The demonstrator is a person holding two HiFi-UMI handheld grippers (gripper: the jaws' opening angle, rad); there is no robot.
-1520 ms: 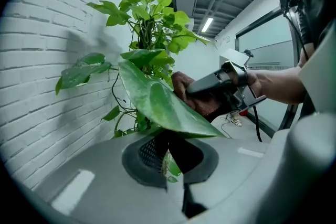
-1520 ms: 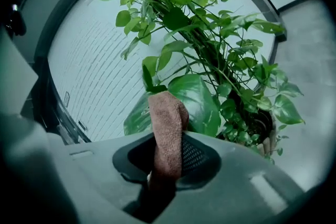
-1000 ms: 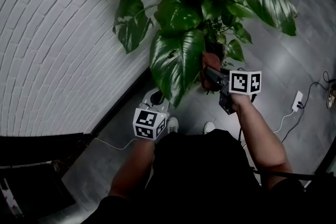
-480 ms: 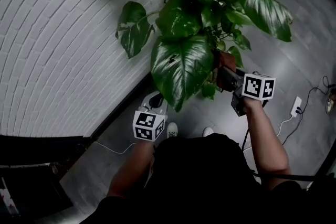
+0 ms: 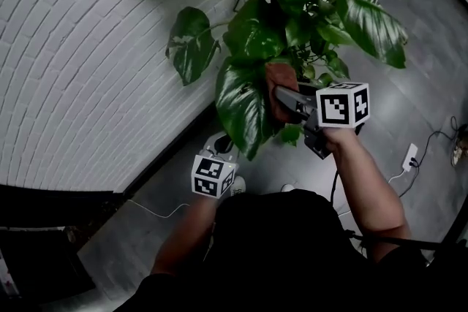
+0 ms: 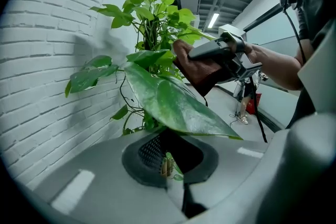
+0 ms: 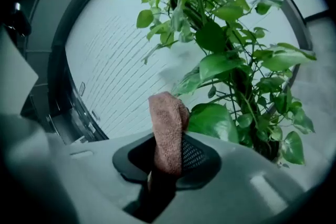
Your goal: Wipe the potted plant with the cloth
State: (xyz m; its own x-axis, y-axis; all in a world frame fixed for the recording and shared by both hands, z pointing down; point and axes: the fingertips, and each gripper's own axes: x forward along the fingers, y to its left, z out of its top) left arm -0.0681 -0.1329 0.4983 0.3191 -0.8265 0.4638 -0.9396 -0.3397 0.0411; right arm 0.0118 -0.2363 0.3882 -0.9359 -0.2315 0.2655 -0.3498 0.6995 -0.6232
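The potted plant (image 5: pixel 292 4) rises beside the brick wall, and its biggest leaf (image 5: pixel 245 102) hangs toward me. My left gripper (image 5: pixel 221 145) is below it, shut on that leaf's tip (image 6: pixel 168 162), so the blade (image 6: pixel 173 105) stretches out over the jaws. My right gripper (image 5: pixel 281 95) is shut on a reddish-brown cloth (image 5: pixel 280 86), which lies against the upper right part of the same leaf. In the right gripper view the cloth (image 7: pixel 168 131) stands up from between the jaws, with the leaf (image 7: pixel 212 120) just to its right. The pot is hidden by foliage.
A white brick wall (image 5: pixel 80 62) curves along the left, with a dark skirting at its foot. To the right, on the grey floor (image 5: pixel 409 84), lie a white power strip (image 5: pixel 409 156) and its cables. Dark furniture (image 5: pixel 44 230) fills the lower left corner.
The right gripper has moved left and a little up with the cloth, from beside the big leaf onto its surface. The left gripper has kept its hold on the leaf tip.
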